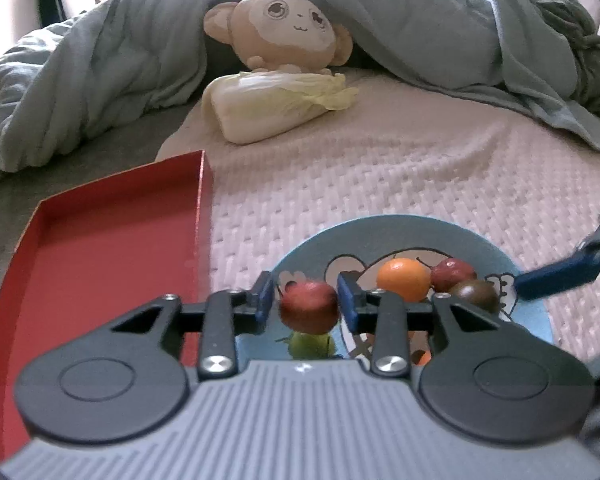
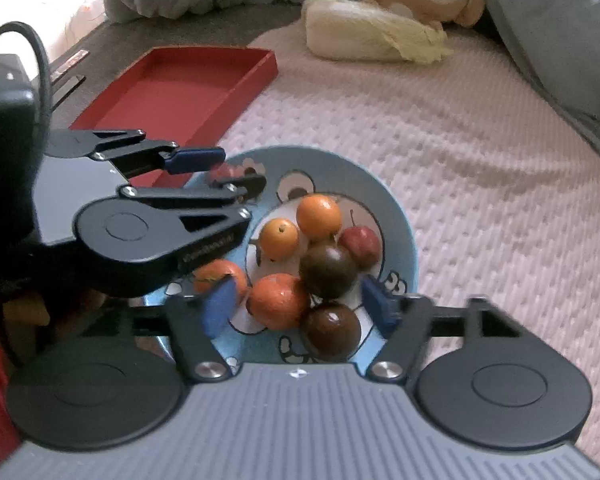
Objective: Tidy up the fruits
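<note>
Close up, the left gripper [image 1: 308, 294] has its blue pads either side of a small red fruit [image 1: 309, 307], apparently with slight gaps, over the blue cartoon plate [image 1: 420, 232]. Alongside, the right gripper [image 2: 300, 306] is spread wide above the plate's pile: oranges [image 2: 319, 216], dark plums [image 2: 328, 271] and a red fruit [image 2: 360, 245]. An empty red tray [image 2: 188, 84] sits just left of the plate on a pink quilted bedspread [image 2: 480, 184]. Farther back lie a napa cabbage [image 1: 268, 104], a monkey plush [image 1: 284, 28] and a blue-grey duvet [image 1: 100, 80].
</note>
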Motion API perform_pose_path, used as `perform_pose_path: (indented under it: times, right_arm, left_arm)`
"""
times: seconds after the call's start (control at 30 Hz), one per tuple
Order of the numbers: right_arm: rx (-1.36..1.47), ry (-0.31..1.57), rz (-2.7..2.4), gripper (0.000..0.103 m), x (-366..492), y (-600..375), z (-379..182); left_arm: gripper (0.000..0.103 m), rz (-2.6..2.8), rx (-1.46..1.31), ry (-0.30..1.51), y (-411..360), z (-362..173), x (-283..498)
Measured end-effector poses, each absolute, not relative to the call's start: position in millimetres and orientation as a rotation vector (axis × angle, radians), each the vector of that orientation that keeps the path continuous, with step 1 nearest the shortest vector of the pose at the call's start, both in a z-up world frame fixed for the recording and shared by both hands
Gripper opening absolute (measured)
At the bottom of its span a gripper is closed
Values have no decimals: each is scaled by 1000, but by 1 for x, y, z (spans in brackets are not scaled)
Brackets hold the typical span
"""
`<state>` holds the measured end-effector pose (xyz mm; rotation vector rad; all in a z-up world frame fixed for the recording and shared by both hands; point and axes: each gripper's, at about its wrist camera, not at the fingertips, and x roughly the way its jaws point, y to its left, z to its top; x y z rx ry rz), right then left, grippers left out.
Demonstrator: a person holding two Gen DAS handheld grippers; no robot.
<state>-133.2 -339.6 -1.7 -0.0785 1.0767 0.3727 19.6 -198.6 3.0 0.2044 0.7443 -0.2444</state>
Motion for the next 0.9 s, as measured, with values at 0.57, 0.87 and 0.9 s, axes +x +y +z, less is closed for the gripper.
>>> perform_pose_path:
  times: [0.57,0.87,0.9]
  right_arm:
    - [-59,1038,280,88,-164,-376,38]
    - [-46,1004,257,88,-167,-373,55]
    - [-51,1004,260,88,-168,-371,56]
  left_arm:
    - [82,-190,178,729,-184,39,-41]
    - [83,-313,117,709,-158,48,-106]
    - [83,-333,88,719,-154,47,-114]
